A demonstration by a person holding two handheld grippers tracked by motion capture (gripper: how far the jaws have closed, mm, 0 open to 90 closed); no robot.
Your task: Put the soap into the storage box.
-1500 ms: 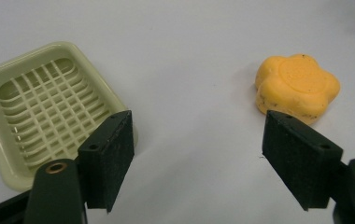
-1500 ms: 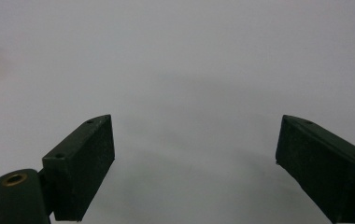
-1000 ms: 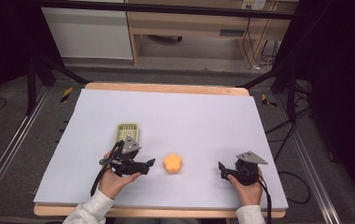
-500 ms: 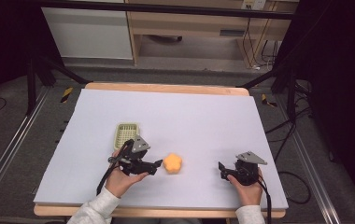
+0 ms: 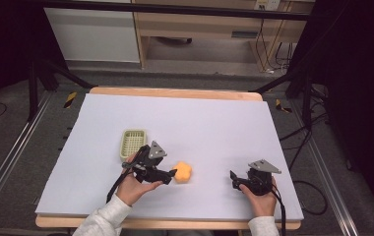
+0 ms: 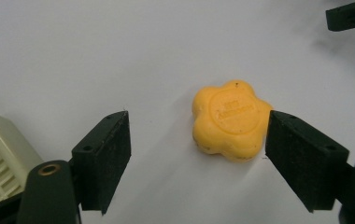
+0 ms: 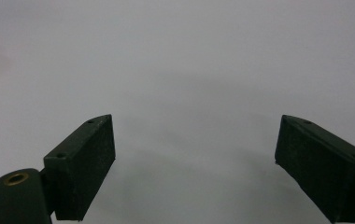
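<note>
You are at the beginning of the grasp, not inside it. Your left gripper (image 5: 172, 173) stands spread wide around the orange flower-shaped piece (image 5: 183, 172), and nothing is held yet. In the left gripper view the piece (image 6: 231, 120) lies between the two jaws, much nearer to the jaw on the right of that view, which seems to be just beside or touching its edge; the other jaw stays well apart from it. I judge that the approach is almost done, and what is left is to centre the piece, to close on it, to lift it, and probably to carry it to the small green basket (image 5: 133, 143) behind your left hand, but this last part is only my guess.

The piece lies flat on the white table (image 5: 214, 123), near the front edge, between your two hands. Its stamped round face looks upward. It is a rounded flower with lobes, so it has no real long axis and does not point anywhere; any side is good for the jaws.

Your right gripper (image 5: 233, 179) rests near the front right of the table, released and empty, with bare table between its jaws.
</note>
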